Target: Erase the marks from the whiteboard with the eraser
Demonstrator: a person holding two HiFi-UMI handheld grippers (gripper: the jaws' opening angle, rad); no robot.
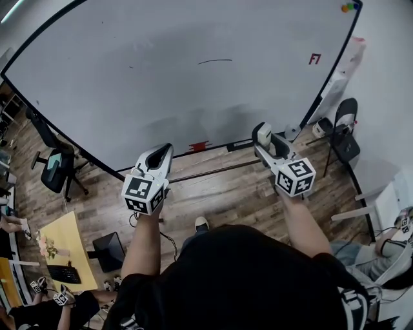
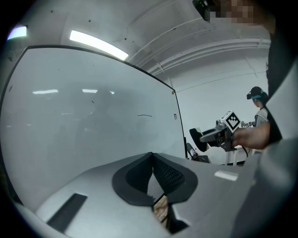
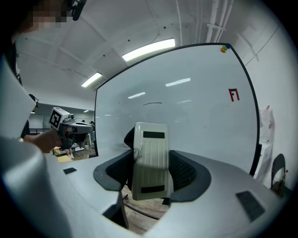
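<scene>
A large whiteboard (image 1: 168, 77) stands ahead, with a short black stroke (image 1: 214, 61) near its middle and a red mark (image 1: 314, 58) at its right edge. The stroke (image 3: 152, 103) and red mark (image 3: 233, 95) also show in the right gripper view. My right gripper (image 1: 261, 136) is shut on a white eraser (image 3: 150, 159), held away from the board below its lower edge. My left gripper (image 1: 159, 155) is shut with nothing in it, its jaws (image 2: 152, 179) pressed together. From the left gripper view the whiteboard (image 2: 84, 125) and the right gripper (image 2: 209, 135) are visible.
Coloured magnets (image 1: 350, 7) sit at the board's top right corner. A red object (image 1: 199, 146) lies on the board's lower ledge. Office chairs (image 1: 55, 164) (image 1: 342, 132) stand left and right on the wooden floor. Other people sit at a yellow table (image 1: 61, 248) lower left.
</scene>
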